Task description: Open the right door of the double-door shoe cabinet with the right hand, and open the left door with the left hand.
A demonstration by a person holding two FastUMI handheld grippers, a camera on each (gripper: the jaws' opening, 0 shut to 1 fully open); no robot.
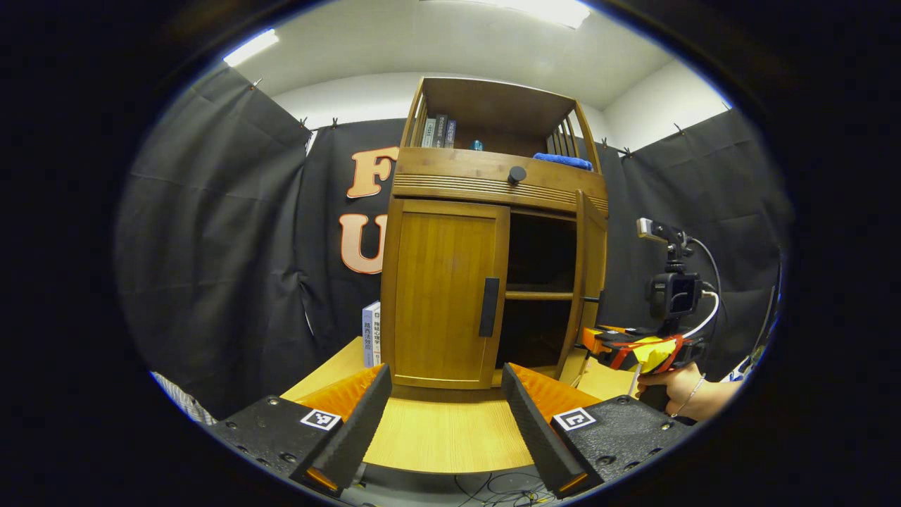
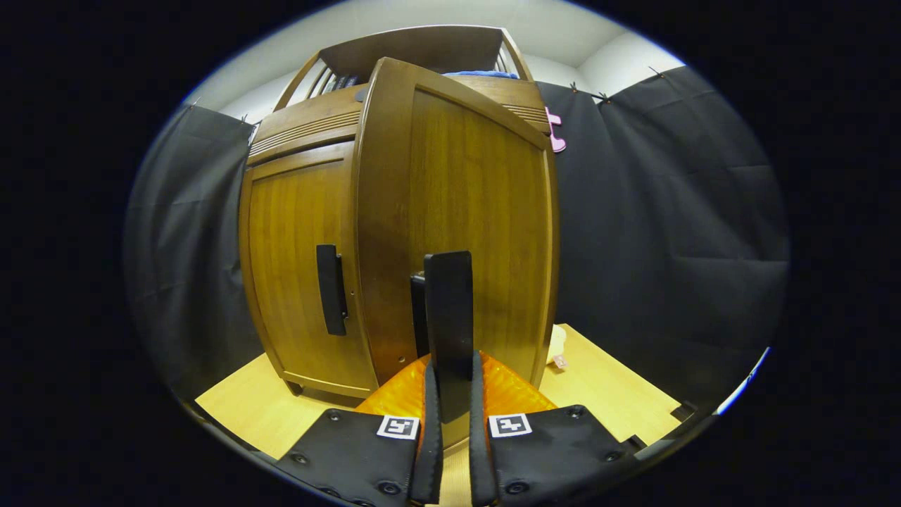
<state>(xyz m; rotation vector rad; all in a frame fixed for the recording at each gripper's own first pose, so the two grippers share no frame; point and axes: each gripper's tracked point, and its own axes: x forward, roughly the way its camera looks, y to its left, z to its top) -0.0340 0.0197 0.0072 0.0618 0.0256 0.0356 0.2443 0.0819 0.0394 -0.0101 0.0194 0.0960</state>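
A brown wooden shoe cabinet [image 1: 493, 183] stands on a light table [image 1: 450, 436]. Its left door [image 1: 447, 303] is closed, with a dark vertical handle [image 1: 489, 307]. Its right door [image 1: 591, 274] is swung outward, showing a dark interior with a shelf. My left gripper [image 1: 447, 394] is open in front of the left door, apart from it. In the right gripper view the right door [image 2: 479, 211] is close ahead, and my right gripper [image 2: 450, 394] is shut on its dark handle [image 2: 448, 317]. The left door [image 2: 295, 260] and its handle [image 2: 331, 289] lie to the left. In the left gripper view a hand [image 1: 679, 391] holds the right gripper [image 1: 612, 346] at the door.
Books [image 1: 371, 334] stand at the cabinet's left side on the table. The top shelf holds books [image 1: 438, 132] and a blue cloth [image 1: 563, 160]. A drawer knob [image 1: 517, 174] sits under that shelf. Black cloth walls surround the booth.
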